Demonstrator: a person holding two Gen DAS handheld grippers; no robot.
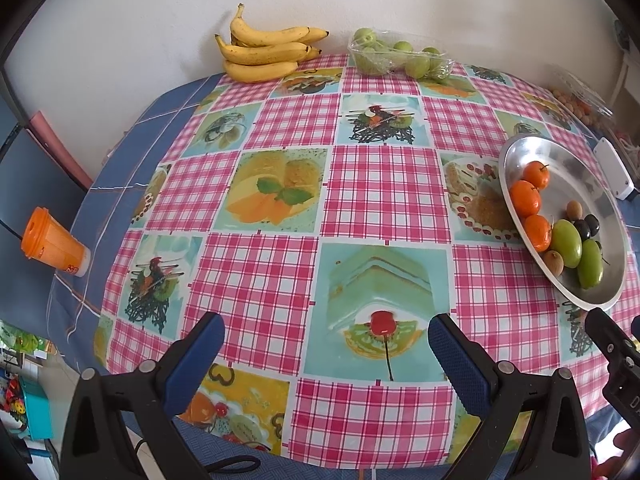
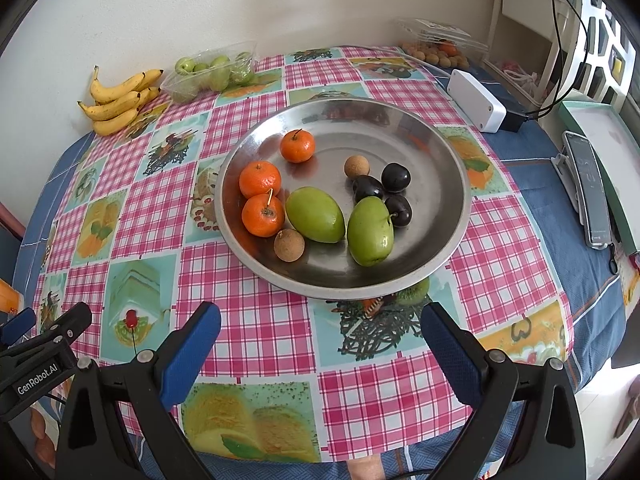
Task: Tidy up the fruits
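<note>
Hovering low, right gripper (image 2: pixel 320 344) faces the metal bowl (image 2: pixel 448 160); fingers (image 2: pixel 192 352) spread.

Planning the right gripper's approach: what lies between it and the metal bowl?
Only bare checkered tablecloth lies between the right gripper and the metal bowl, per the right wrist view.

You have a metal bowl (image 2: pixel 440 152) on the table (image 2: pixel 280 340), in front of your right gripper (image 2: pixel 320 344). In it, three tangerines (image 2: pixel 260 179) lie left of two mangoes (image 2: pixel 316 215). Bananas (image 2: pixel 118 100) lie far back left, by the wall, with a fruit box (image 2: pixel 212 70) just right of them.
</note>
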